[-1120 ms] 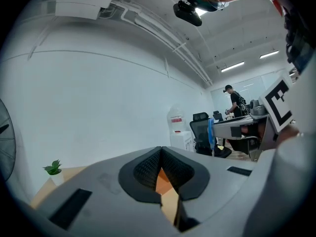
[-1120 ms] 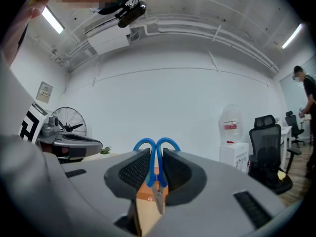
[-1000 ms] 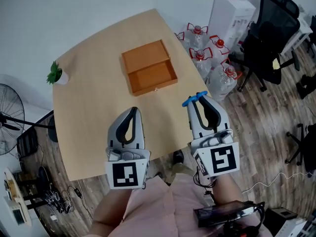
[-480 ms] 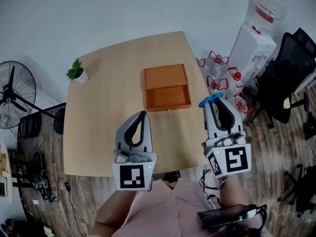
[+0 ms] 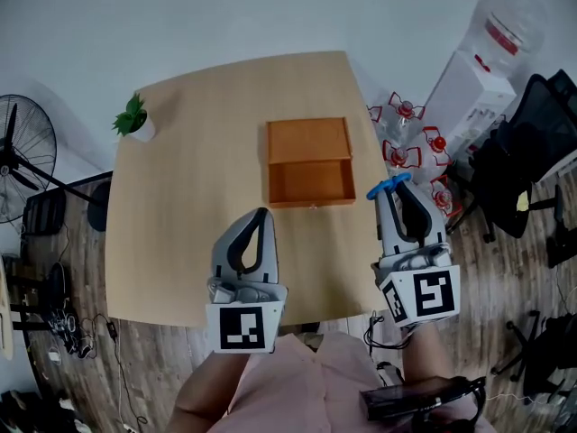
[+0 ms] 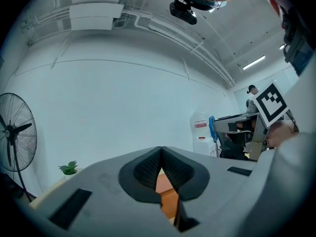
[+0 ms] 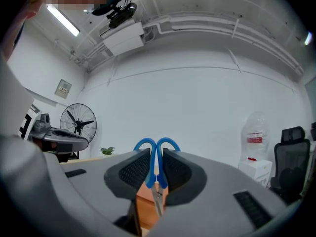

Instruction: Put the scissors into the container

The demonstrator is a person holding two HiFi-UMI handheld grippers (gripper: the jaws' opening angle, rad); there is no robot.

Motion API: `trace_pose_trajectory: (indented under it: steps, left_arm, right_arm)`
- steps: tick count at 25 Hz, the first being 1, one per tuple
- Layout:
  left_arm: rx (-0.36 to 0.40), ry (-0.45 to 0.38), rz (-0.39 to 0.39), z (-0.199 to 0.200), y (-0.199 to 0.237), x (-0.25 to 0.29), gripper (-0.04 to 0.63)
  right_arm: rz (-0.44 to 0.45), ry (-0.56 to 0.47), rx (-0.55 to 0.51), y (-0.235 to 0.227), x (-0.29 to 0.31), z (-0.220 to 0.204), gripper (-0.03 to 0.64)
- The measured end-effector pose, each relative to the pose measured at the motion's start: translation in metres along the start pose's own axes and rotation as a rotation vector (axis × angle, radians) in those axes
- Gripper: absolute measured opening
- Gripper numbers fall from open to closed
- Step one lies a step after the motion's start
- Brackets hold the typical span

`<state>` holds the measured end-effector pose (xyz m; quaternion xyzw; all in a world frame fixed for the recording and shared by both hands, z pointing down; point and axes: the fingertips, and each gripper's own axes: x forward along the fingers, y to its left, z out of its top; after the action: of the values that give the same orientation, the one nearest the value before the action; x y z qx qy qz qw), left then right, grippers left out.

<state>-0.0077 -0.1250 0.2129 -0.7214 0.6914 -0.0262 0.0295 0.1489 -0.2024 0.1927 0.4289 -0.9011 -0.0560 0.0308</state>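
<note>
- The fan [image 5: 20,156] stood on the floor off the table's left edge.
- The potted plant [image 5: 133,120] sat at the far left corner of the table [image 5: 198,197].
- My left gripper [image 5: 261,215] was held above the table's near part; its jaws were pressed together with nothing between them, as its own view [image 6: 161,153] showed.
- The container [image 5: 311,183], an orange wooden box lying open and empty, rested on the table's right half, beyond both grippers.
- My right gripper [image 5: 395,193] was held over the table's right edge, just beside the container's near right corner, its jaws [image 7: 157,151] clamped on the scissors [image 7: 150,171].
- The scissors' blue handle loops [image 5: 388,186] stuck out past the jaw tips; the blades ran back between the jaws.
- Water bottles [image 5: 406,142] stood on the floor right of the table.
</note>
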Motion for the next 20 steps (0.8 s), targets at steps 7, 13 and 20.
trace_pose_trajectory:
  steps: [7,13,20]
  left_arm:
    - [-0.01,0.036,0.011,-0.016,0.022,0.024,0.009]
    - [-0.013,0.062,0.02,-0.029,0.04,0.048,0.009]
    - [-0.035,0.123,0.015,-0.058,0.058,0.07,0.009]
  right_arm:
    - [0.037,0.048,0.008,0.006,0.038,-0.024,0.081]
    - [0.068,0.095,0.015,0.013,0.07,-0.046,0.081]
    - [0.097,0.167,0.015,0.024,0.1,-0.081,0.081]
